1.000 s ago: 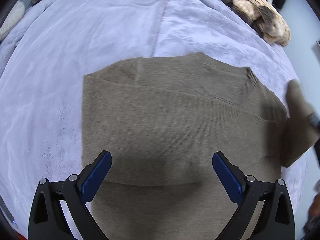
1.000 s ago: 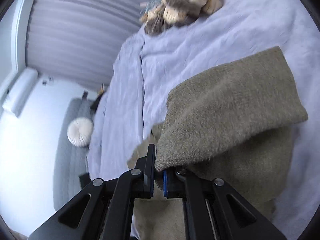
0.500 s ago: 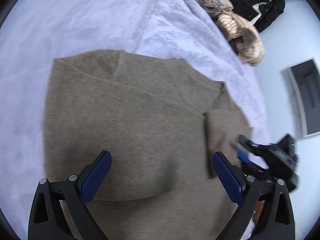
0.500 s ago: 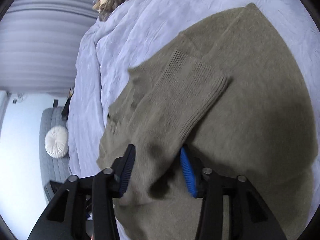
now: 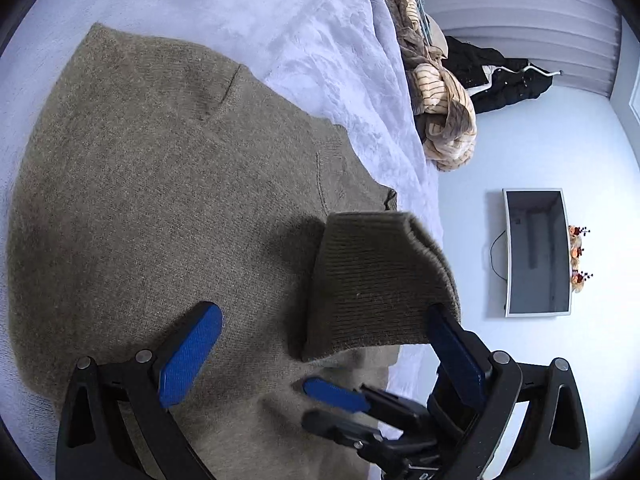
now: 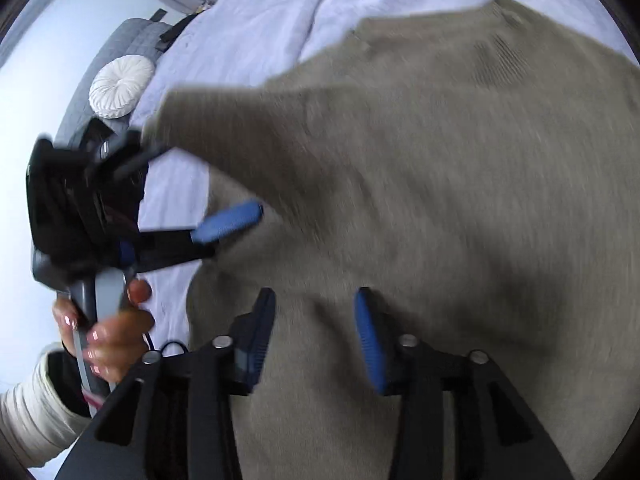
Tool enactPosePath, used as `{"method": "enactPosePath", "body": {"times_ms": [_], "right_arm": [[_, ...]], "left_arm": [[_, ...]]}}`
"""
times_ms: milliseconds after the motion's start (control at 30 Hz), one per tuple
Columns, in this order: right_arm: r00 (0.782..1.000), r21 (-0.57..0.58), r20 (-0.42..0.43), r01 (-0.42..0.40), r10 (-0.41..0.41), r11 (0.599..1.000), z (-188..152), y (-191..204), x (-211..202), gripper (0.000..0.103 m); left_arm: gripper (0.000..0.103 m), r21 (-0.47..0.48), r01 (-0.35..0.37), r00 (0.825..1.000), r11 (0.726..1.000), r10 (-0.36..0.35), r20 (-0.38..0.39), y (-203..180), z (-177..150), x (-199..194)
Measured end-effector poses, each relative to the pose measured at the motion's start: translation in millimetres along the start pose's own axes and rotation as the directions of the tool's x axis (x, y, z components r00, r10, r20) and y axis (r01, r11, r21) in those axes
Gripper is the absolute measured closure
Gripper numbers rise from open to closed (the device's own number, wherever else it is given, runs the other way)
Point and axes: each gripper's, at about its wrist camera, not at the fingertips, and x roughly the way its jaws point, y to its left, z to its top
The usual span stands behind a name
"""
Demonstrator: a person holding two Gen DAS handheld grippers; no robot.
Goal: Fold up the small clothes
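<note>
An olive-brown knit sweater [image 5: 160,184] lies spread on a lavender bedspread [image 5: 320,40]; it also fills the right wrist view [image 6: 440,160]. My left gripper [image 5: 320,344] is open just above it, and a ribbed sleeve cuff [image 5: 376,280] drapes over its right finger [image 5: 456,352]. My right gripper [image 6: 316,332] is open over the sweater body, holding nothing. The right gripper shows in the left wrist view [image 5: 340,404], low and near the sweater's edge. The left gripper shows in the right wrist view [image 6: 224,224], held by a hand.
A heap of striped and tan clothes [image 5: 436,92] and a dark garment [image 5: 500,80] lie at the bed's far end. A wall screen [image 5: 536,252] is to the right. A grey sofa with a round white cushion [image 6: 120,86] stands beyond the bed.
My right gripper let go of the sleeve and opened. My left gripper swung right to the sweater's side, and the sleeve cuff now hangs on its right finger.
</note>
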Motion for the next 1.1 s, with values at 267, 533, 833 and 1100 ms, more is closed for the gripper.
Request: {"method": "enactPosePath", "body": {"times_ms": [267,533,833,1100], "right_arm": [[0.987,0.404,0.158,-0.058,-0.007,0.913,-68,-113,-80,0.044],[0.943,0.589,0.332,-0.209,0.002,0.781,-101,-173,-111,0.041],[0.894,0.693,0.447,-0.339,-0.011,0.636,-89,-197,-107,0.099],[0.926,0.520,0.360,-0.096,-0.115,0.849,-68,-188,-148,0.097]], "left_arm": [[0.001,0.018,0.024,0.999,1.000,-0.025,0.048,-12,8,-14],[0.001,-0.002,-0.078,0.997,0.997,0.078,0.020,3,10,1],[0.096,0.017,-0.276,0.961,0.961,0.276,0.031,-3,16,4],[0.096,0.191,-0.354,0.935,0.915,0.350,0.059,-22,-15,9]]}}
